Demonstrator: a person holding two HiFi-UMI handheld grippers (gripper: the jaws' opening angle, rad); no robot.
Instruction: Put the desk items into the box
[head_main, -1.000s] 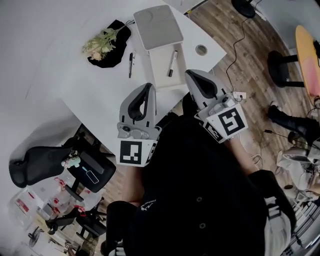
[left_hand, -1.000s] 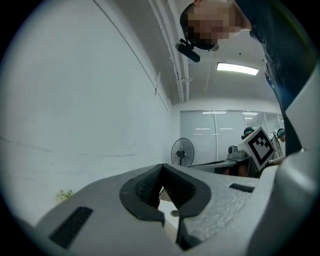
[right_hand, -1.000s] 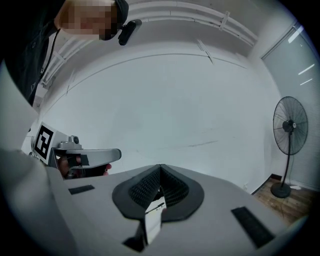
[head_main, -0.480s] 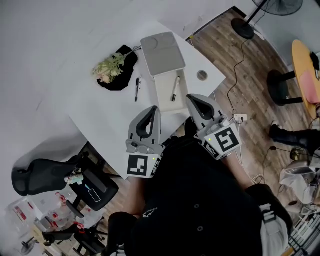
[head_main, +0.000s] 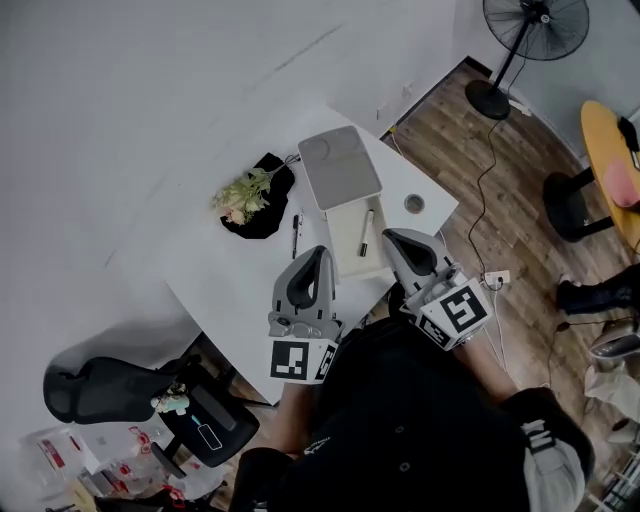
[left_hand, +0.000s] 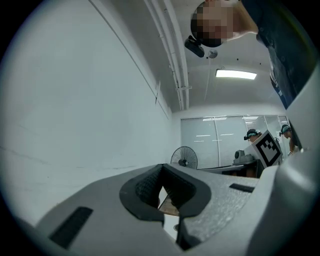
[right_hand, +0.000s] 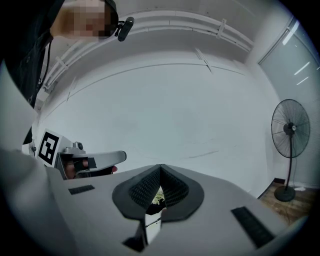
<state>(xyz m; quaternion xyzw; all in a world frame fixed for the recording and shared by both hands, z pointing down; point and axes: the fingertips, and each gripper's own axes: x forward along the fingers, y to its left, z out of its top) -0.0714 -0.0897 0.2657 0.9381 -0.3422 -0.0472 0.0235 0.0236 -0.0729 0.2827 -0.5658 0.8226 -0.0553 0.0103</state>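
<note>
**White table, box open, both grippers clenched on nothing**

White table (head_main: 225, 275) carries a pale box (head_main: 349, 258). Its grey lid (head_main: 340, 168) is swung open on the far side.

- One marker (head_main: 368, 232) lies inside the box tray, along its right side.
- A black pen (head_main: 296, 234) lies on the table just left of the box, outside it.
- Further left, a sprig of flowers (head_main: 243, 196) rests on a black cloth (head_main: 272, 212).
- A round cable port (head_main: 414, 204) sits in the table to the right of the box.

Left gripper (head_main: 322, 256) is held at the near table edge, its tip close to the pen and the box's near left corner. In the left gripper view the fingers (left_hand: 145, 187) meet at their tips, with nothing between them.

Right gripper (head_main: 392, 239) is held by the box's near right corner. In the right gripper view its fingers (right_hand: 143, 188) are likewise pressed together and empty. Only the flowers and the table show through the gap below the tips.

A standing fan (head_main: 535, 28) is on the wood floor to the far right.
</note>
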